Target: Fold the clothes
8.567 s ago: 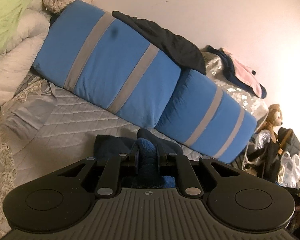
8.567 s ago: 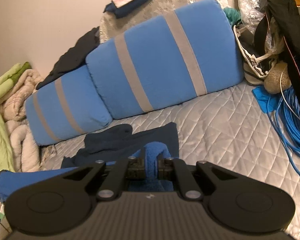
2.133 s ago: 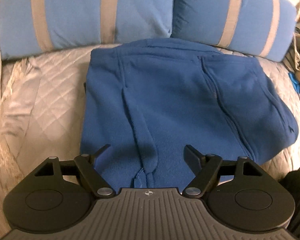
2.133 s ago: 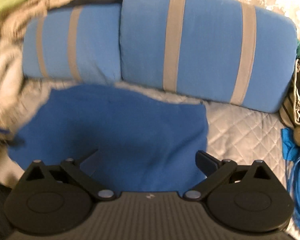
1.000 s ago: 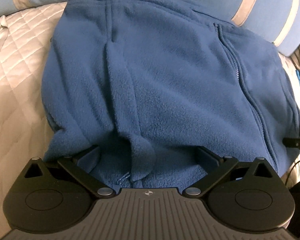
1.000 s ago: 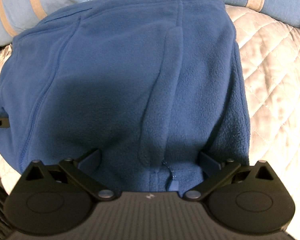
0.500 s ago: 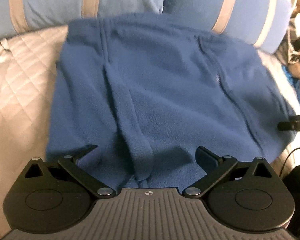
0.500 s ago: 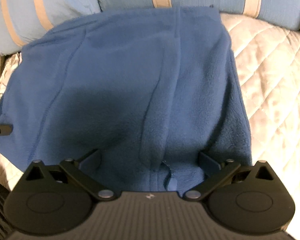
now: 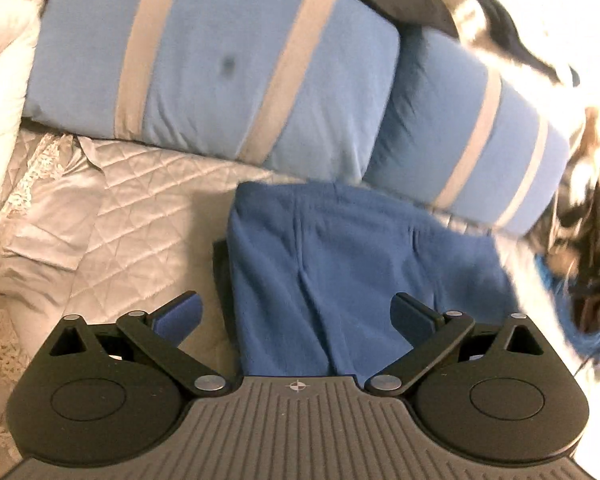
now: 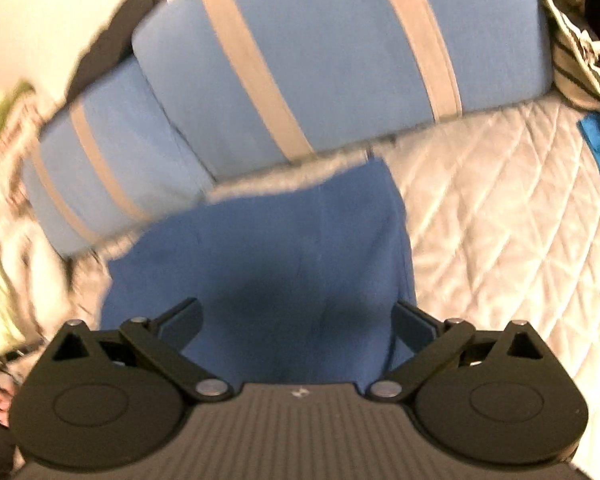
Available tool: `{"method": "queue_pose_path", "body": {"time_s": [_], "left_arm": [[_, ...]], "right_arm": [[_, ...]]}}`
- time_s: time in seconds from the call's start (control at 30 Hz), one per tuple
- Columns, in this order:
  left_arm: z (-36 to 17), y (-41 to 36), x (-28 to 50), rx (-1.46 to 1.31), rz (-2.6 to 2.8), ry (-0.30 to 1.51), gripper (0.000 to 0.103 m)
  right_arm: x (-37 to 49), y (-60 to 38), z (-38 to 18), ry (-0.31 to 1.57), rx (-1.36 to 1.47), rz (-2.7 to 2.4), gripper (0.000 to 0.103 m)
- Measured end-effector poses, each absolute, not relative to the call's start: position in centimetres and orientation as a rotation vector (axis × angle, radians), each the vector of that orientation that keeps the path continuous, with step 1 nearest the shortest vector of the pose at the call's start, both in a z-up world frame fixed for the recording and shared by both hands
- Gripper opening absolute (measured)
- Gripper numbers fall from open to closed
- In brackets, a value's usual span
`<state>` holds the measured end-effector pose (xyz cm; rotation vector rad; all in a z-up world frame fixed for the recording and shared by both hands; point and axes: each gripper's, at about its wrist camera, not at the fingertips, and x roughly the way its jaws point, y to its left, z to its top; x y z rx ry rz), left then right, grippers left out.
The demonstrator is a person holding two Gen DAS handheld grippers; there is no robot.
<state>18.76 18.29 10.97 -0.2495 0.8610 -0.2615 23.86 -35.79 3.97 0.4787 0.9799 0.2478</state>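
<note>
Both wrist views look forward and down from close above the folded blue fleece garment (image 9: 340, 272) (image 10: 284, 264); striped blue pillows (image 9: 220, 60) (image 10: 340, 52) fill each upper frame.

Both grippers let go of the blue fleece garment (image 9: 340, 272) ages ago. Now they've pulled back from it, so more quilted grey bedspread (image 9: 120, 208) shows.

A dark blue fleece garment (image 9: 340, 264) lies folded flat on a quilted grey bed cover (image 9: 112, 216). Its far edge, at twelve o'clock, sits just beside two blue pillows with grey stripes (image 9: 228, 64). A lengthwise crease runs down its middle.
</note>
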Motion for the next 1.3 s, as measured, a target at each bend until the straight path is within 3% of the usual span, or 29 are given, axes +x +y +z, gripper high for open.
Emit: {"method": "queue_pose_path", "body": {"time_s": [0.7,0.83,1.3], "left_arm": [[-5.5,24.5,25.6,-0.780,-0.435,1.021,0.102],[-6.4,25.8,25.8,-0.896,-0.501,0.949,0.102],[-6.6,23.5,27.7,-0.876,-0.631,0.999,0.102]], "right_arm": [[30.9,-40.7,-9.2,1.025,0.708,0.303,0.102],[31.0,-42.2,-10.4,0.965,0.819,0.380,0.102],[33.0,-38.4,-11.7,1.012,0.817,0.616,0.101]]}}
